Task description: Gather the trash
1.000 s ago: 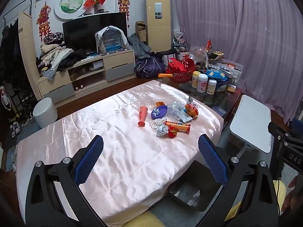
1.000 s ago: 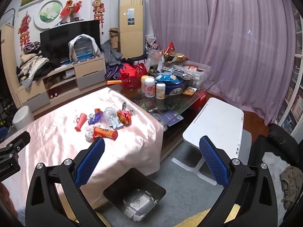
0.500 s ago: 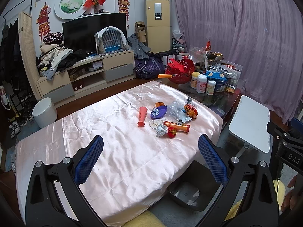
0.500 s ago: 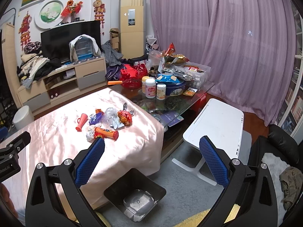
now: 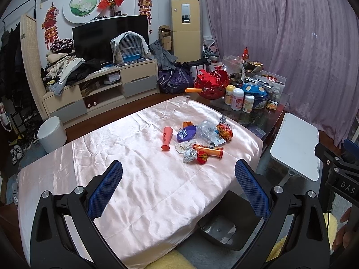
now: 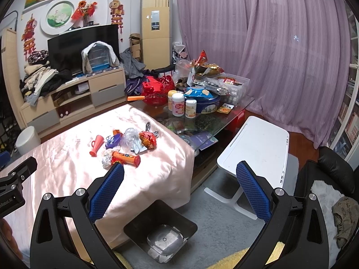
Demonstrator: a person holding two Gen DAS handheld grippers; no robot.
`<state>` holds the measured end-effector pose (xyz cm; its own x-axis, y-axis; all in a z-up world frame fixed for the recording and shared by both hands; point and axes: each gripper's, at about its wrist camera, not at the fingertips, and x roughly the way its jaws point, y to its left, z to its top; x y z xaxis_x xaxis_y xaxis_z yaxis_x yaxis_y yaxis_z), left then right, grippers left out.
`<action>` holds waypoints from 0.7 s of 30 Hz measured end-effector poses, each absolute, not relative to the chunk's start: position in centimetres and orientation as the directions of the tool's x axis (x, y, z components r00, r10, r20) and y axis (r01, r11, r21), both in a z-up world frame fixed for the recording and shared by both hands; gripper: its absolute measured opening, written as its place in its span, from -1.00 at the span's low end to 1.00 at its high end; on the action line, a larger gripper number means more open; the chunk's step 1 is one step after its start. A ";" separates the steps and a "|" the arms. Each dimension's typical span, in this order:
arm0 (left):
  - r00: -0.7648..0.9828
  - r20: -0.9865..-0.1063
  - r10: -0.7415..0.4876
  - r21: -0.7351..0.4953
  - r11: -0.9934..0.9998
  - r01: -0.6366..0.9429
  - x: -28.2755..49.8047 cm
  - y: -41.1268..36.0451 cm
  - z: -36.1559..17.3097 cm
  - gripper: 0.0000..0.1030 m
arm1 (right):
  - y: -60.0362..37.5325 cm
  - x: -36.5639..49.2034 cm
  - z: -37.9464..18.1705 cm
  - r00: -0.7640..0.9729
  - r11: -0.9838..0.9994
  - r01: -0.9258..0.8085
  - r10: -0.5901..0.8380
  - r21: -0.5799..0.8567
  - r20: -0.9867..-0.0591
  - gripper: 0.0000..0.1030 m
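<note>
A heap of trash lies on the pink cloth-covered table (image 5: pixel 139 179): an orange horn (image 5: pixel 166 137), a purple lid (image 5: pixel 186 133), clear plastic wrap (image 5: pixel 207 131), a red wrapper (image 5: pixel 224 130), an orange tube (image 5: pixel 208 150) and crumpled foil (image 5: pixel 189 153). It also shows in the right wrist view, with the orange tube (image 6: pixel 125 158) nearest. A black bin (image 6: pixel 160 229) stands on the floor by the table's near corner. My left gripper (image 5: pixel 178 173) is open and empty above the table's near side. My right gripper (image 6: pixel 179 176) is open and empty above the bin.
A glass coffee table (image 6: pixel 202 121) crowded with jars, a blue tin and snacks stands behind the heap. A white lap table (image 6: pixel 258 145) stands to the right, a black chair (image 6: pixel 332 172) beyond it. A white bucket (image 5: pixel 52 134) stands on the floor at left.
Both views have barely shifted. The trash has not moved, and both grippers stay open and empty.
</note>
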<state>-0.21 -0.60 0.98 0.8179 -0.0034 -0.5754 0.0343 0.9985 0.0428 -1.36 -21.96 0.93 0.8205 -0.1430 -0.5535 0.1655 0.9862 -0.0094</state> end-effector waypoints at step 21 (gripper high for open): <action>0.820 -0.572 -0.004 0.043 0.999 0.034 -0.3 -0.7 1.4 0.84 | -21.7 -1.4 1.4 0.825 0.986 0.164 -0.141 -0.007 -0.547 0.94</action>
